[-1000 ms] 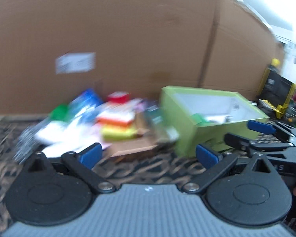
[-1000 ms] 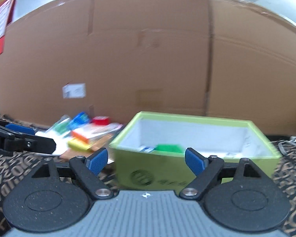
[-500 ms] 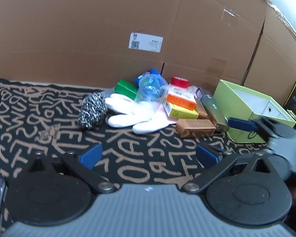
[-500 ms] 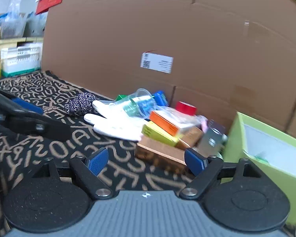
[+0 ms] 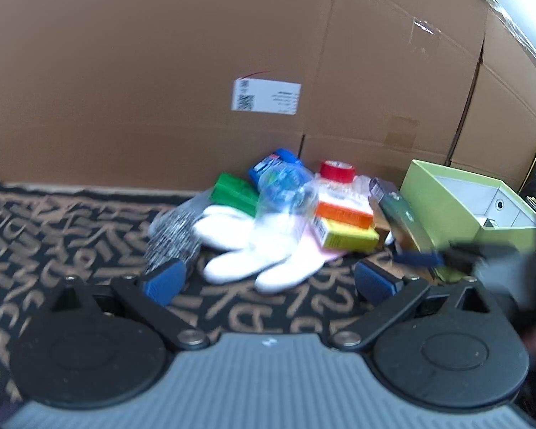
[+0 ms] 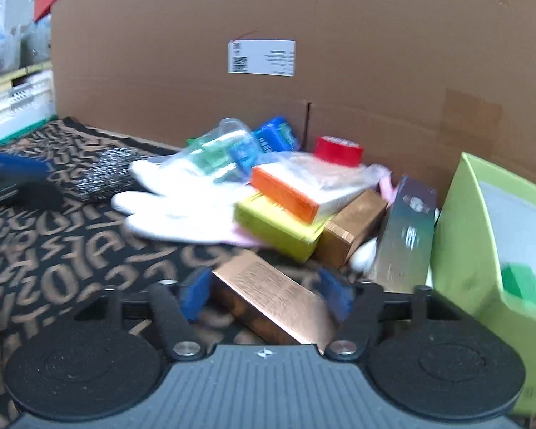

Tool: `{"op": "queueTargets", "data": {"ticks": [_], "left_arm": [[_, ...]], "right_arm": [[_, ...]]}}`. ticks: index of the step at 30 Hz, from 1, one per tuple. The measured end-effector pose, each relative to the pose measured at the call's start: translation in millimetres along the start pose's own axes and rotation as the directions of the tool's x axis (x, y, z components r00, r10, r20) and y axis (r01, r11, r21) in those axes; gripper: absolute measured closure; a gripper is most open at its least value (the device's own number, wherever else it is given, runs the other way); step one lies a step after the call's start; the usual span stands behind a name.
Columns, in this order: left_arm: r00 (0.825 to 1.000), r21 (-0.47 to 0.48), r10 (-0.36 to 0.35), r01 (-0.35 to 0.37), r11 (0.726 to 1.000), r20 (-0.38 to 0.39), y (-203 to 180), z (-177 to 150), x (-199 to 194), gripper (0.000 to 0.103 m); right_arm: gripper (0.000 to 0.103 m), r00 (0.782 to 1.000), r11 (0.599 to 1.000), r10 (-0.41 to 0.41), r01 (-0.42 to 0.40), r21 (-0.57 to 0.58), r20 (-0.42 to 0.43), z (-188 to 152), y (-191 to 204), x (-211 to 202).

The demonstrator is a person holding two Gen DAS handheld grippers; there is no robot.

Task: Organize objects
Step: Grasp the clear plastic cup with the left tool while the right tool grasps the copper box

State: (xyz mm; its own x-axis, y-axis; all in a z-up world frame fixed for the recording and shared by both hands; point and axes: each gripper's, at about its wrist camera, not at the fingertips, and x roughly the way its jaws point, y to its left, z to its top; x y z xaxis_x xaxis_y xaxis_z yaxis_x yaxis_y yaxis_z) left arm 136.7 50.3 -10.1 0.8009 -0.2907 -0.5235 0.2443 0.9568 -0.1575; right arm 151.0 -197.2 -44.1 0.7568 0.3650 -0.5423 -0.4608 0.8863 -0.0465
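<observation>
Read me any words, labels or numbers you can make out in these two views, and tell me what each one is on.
No text can be read here.
White shipping label on the brown cardboard wall: printed lines and a code square, too small to read.
Copper-coloured rectangular box between the right claw's fingers: fine print, blurred.
Yellow carton: barcode, unreadable.
Dark patterned mat: letter-like shapes, no words.

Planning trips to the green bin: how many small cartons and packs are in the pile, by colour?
orange carton: 1
yellow carton: 1
copper cartons: 2
dark carton: 1
green carton: 1
blue pack: 1
Total: 7
</observation>
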Motion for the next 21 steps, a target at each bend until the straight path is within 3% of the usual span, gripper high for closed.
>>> {"op": "queueTargets", "data": {"ticks": [3, 8, 10, 12, 13, 19, 21], "left_arm": [[1.0, 0.02, 0.001, -0.001, 1.0, -0.007, -13, 18, 30, 0.001], [0.998, 0.053, 0.045, -0.043, 0.998, -0.047, -28, 37, 80, 0.02], [0.996, 0.059, 0.053, -0.049, 0.997, -0.07, -29, 39, 93, 0.038], [0.993, 0.069, 0.048, -0.04, 0.997, -0.106, -29, 37, 101, 0.055], [0.992, 0.069, 0.038, -0.03, 0.997, -0.117, -28, 35, 101, 0.056], [0.992, 0.117, -0.007, 0.023, 0.993, -0.13, -18, 12, 59, 0.057], [0.989, 0.118, -0.041, 0.058, 0.991, -0.142, -22, 3, 36, 0.057]], "right_arm": [[0.05, 1.0, 1.0, -0.005, 0.005, -0.012, 0.004, -9, 14, -14], [0.053, 1.0, 0.999, -0.014, 0.014, 0.033, -0.006, -16, 24, -28], [0.053, 1.0, 0.999, -0.018, 0.018, 0.047, -0.015, -16, 25, -31], [0.037, 1.0, 0.999, 0.009, -0.007, 0.052, -0.023, -17, 24, -34], [0.026, 1.0, 0.998, 0.021, -0.02, 0.053, -0.021, -18, 23, -37], [0.025, 0.999, 0.999, 0.032, -0.031, 0.026, -0.031, -28, 17, -54], [0.042, 0.999, 0.999, 0.016, -0.015, 0.029, -0.045, -33, 16, -58]]}}
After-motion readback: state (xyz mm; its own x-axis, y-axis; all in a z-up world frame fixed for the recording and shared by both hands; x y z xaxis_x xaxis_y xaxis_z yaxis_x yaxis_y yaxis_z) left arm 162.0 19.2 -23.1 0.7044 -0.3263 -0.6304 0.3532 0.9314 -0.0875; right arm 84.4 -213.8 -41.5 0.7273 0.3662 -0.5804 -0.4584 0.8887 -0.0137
